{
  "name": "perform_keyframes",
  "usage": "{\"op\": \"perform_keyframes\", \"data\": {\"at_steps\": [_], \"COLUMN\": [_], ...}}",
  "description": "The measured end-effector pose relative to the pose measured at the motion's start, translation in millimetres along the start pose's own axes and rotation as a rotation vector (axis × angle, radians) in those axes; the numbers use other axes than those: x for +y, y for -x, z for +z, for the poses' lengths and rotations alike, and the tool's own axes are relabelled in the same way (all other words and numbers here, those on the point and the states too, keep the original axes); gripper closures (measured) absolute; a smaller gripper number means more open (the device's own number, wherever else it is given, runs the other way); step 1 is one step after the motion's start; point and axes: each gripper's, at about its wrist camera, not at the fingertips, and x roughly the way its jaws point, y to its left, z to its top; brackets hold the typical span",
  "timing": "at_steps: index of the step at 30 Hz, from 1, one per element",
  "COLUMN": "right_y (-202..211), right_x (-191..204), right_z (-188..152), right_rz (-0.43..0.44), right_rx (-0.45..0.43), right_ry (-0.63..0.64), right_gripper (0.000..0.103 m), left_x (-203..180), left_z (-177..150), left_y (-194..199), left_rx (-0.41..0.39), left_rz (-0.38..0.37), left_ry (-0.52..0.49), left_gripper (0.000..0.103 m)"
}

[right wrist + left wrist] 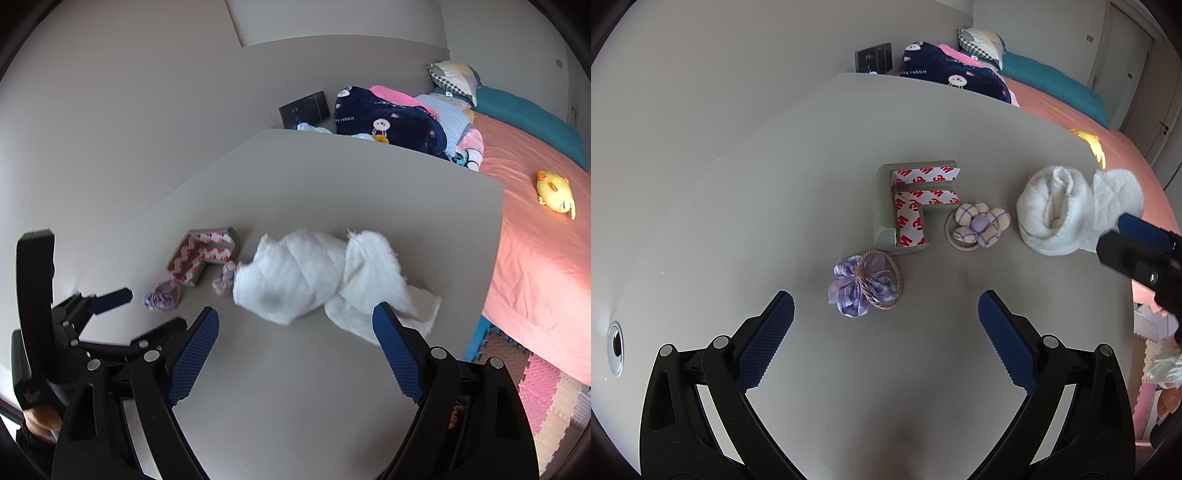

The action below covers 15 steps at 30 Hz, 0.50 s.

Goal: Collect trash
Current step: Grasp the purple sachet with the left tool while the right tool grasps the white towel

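Note:
On the grey table (738, 221) lie a grey foam corner guard (908, 206) with red-and-white tape backing, two purple flower hair ties (864, 284) (979, 227), and a crumpled white fluffy cloth (1056, 210). My left gripper (886, 325) hangs open just in front of the nearer hair tie, nothing between its blue pads. In the right wrist view the white cloth (314, 273) lies just beyond my right gripper (295, 332), which is open and empty. The corner guard (203, 258) and a hair tie (162, 295) lie to its left, beside the left gripper (110, 299).
A bed with a salmon sheet (535, 240), a yellow toy (556, 190), pillows and a navy blanket (388, 122) stands right of the table. Coloured foam mats (535, 387) cover the floor. A cable hole (616, 347) sits at the table's left. A wall socket panel (304, 109) is behind.

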Motion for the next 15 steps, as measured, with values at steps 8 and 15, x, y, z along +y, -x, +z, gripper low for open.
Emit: {"op": "perform_keyframes", "data": {"at_steps": [8, 15], "right_y": [-24, -39], "right_x": [3, -2], "right_z": [16, 16], "right_rz": [-0.042, -0.055], "right_rx": [-0.009, 0.014], "right_ry": [-0.028, -0.045], "right_gripper": [0.018, 0.023], "left_x": [12, 10], "left_z": [2, 1], "left_y": [-8, -10], "left_rx": [0.007, -0.017], "left_rz": [-0.004, 0.011], "left_ry": [0.033, 0.005], "left_gripper": [0.02, 0.034]}}
